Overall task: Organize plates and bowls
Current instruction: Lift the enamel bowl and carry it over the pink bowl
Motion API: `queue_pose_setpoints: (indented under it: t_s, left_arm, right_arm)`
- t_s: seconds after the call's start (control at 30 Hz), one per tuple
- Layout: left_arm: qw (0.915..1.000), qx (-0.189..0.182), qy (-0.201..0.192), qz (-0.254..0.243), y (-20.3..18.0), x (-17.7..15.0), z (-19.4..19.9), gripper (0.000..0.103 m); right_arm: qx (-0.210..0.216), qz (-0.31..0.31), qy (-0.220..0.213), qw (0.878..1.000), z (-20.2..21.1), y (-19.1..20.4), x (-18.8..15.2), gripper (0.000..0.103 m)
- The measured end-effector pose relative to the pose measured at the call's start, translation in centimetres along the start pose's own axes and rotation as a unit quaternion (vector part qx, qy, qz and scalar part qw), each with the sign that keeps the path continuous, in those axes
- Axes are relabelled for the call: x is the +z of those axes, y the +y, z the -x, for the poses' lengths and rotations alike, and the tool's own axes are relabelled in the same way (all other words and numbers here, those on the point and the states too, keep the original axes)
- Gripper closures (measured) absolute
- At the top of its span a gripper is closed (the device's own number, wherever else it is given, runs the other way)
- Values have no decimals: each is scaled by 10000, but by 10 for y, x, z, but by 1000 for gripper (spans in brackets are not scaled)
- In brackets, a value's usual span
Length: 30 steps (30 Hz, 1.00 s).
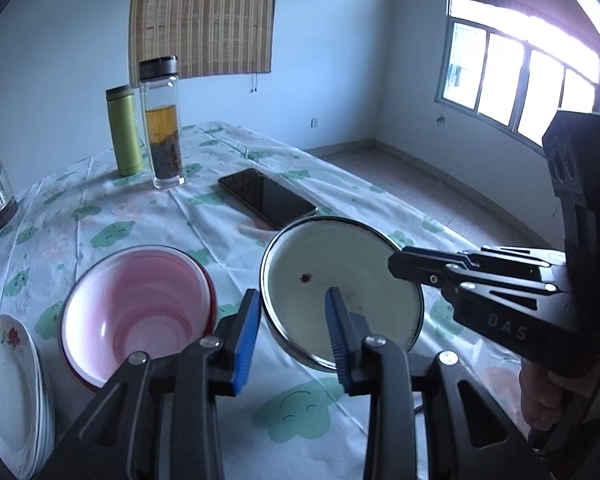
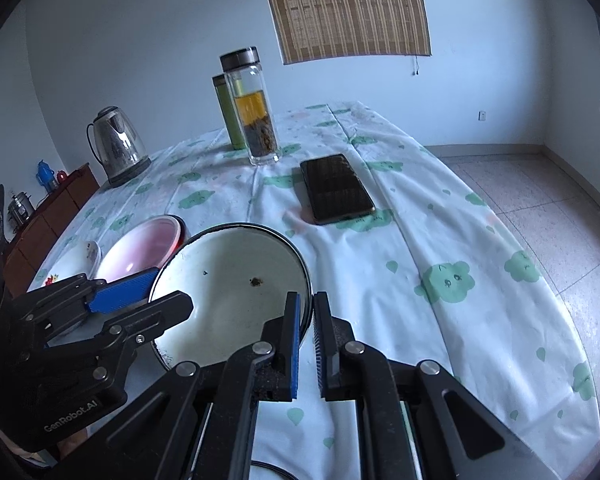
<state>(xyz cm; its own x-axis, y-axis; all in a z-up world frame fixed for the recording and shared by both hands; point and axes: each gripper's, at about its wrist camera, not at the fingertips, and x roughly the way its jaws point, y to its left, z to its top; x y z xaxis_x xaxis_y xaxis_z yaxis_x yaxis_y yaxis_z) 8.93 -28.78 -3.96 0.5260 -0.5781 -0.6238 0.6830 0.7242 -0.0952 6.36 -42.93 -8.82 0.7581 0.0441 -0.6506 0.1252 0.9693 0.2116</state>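
A white enamel bowl [image 1: 332, 268] with a dark rim is held tilted above the table; it also shows in the right wrist view [image 2: 228, 280]. My right gripper [image 2: 307, 312] is shut on its right rim. My left gripper [image 1: 294, 312] is open, its fingers straddling the bowl's left rim. A pink bowl [image 1: 140, 304] sits on the table left of it, also seen in the right wrist view [image 2: 140, 248]. A stack of white flowered plates [image 1: 8, 380] lies at the far left, also in the right wrist view [image 2: 86, 256].
A black phone [image 1: 268, 196] lies beyond the bowls. A glass tea bottle [image 1: 162, 124] and green flask [image 1: 124, 132] stand at the back. A steel kettle [image 2: 116, 146] stands back left. The table's right edge [image 2: 520, 280] drops to the tiled floor.
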Motion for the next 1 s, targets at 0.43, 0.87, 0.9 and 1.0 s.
queue_pose_setpoints:
  t_s: [0.43, 0.87, 0.9, 1.0]
  left_arm:
    - [9973, 168, -501, 519, 40, 18, 34, 71]
    - [9919, 639, -765, 788, 71, 23, 47, 71]
    - [9917, 644, -754, 821, 73, 23, 46, 71]
    - [9909, 690, -736, 889, 79, 23, 46, 71]
  right_arm:
    - [211, 478, -366, 9980, 23, 46, 36, 95]
    - [491, 726, -243, 9959, 1, 77, 55, 95]
    - [495, 734, -223, 9958, -2, 79, 55, 95]
    - [529, 728, -170, 9958, -8, 83, 55, 95]
